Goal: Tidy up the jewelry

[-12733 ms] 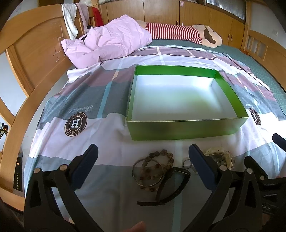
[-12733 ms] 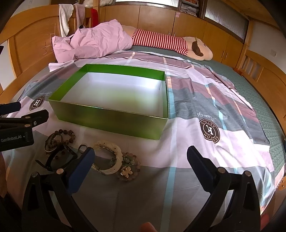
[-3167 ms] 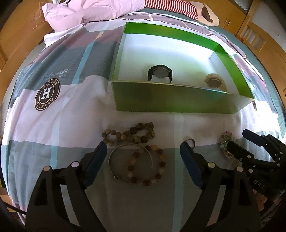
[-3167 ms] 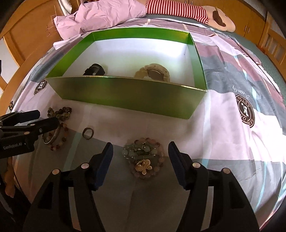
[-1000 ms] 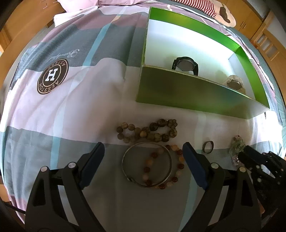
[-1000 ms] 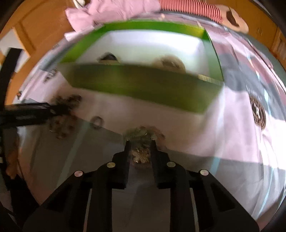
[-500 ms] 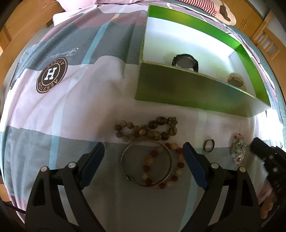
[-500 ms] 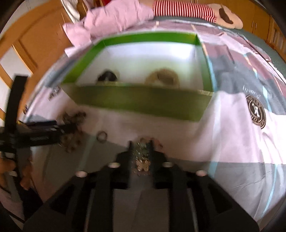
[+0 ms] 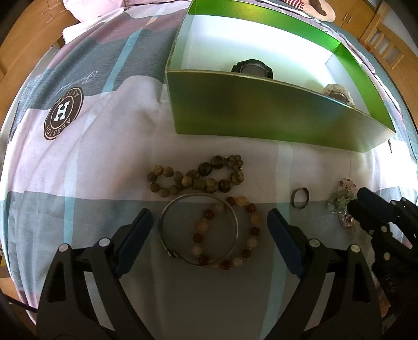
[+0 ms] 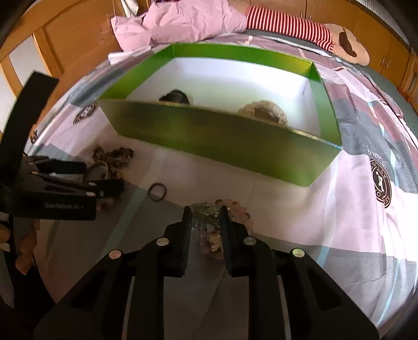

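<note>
While the right tongs (image 10: 206, 225) pinched a pale green and pink beaded bracelet (image 10: 209, 209) just above the patchwork bedspread (image 10: 352, 222), the left tongs (image 9: 209, 227) hung spread wide over a silver bangle (image 9: 198, 230) that overlapped an amber-beaded bracelet (image 9: 245, 235). A string of dark brown beads (image 9: 198, 177) lay just beyond the bangle, toward the green box (image 9: 274, 112), and a small dark ring (image 9: 300, 198) rested on the bed between the bangle and the pinched bracelet. Inside the white-lined box, a black watch (image 9: 252, 68) sat near the front wall, with a cream-coloured watch (image 9: 337, 94) well apart from it toward the right-hand corner. Behind the box, a pink quilt (image 10: 188, 23) and a striped plush toy (image 10: 300, 24) lay at the head of the bed.
</note>
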`<action>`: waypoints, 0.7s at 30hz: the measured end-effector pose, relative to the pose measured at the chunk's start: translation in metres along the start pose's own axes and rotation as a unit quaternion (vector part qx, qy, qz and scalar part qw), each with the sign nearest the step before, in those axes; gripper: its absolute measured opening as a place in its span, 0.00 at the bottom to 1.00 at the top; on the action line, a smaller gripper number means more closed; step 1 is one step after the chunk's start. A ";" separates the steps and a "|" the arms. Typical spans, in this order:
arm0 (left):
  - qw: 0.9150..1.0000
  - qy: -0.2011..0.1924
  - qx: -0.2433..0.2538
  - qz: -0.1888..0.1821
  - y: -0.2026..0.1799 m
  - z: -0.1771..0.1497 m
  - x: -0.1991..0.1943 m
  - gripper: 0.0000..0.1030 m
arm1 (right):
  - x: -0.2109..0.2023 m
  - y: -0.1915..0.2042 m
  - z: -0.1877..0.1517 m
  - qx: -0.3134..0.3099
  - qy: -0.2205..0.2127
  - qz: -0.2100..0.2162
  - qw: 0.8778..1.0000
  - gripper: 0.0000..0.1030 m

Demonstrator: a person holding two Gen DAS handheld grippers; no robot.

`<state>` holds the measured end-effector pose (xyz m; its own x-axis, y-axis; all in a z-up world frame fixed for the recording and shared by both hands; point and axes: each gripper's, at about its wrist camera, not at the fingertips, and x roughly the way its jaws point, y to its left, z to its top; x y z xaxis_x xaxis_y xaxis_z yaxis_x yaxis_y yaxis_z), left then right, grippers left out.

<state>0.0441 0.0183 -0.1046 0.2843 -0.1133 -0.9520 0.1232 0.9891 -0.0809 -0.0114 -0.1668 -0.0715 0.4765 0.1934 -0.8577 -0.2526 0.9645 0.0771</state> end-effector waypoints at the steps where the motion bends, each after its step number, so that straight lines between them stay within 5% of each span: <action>1: 1.000 0.001 0.000 -0.002 0.001 0.001 -0.001 0.86 | -0.004 -0.001 0.001 0.005 -0.010 0.005 1.000 0.20; 2: 1.000 0.002 -0.001 -0.005 0.003 0.002 -0.002 0.86 | -0.008 -0.004 0.002 0.008 -0.016 0.009 1.000 0.17; 3: 1.000 0.002 -0.004 -0.012 0.007 0.003 -0.005 0.86 | -0.012 -0.006 0.003 0.012 -0.023 0.014 1.000 0.00; 8: 0.999 0.000 -0.032 -0.038 0.028 0.008 -0.018 0.86 | -0.021 -0.011 0.007 0.026 -0.039 0.020 0.999 0.00; 14: 0.998 0.026 -0.028 -0.043 0.028 0.006 -0.010 0.86 | -0.010 -0.015 0.005 0.039 -0.005 0.017 0.999 0.00; 21: 0.996 0.029 -0.061 -0.054 0.042 0.007 -0.004 0.67 | -0.005 -0.026 0.002 0.064 0.012 -0.005 0.998 0.04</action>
<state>0.0543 0.0593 -0.1020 0.2200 -0.2176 -0.9509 0.0327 0.9759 -0.2157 -0.0053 -0.1927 -0.0683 0.4582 0.1809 -0.8702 -0.1376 0.9817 0.1316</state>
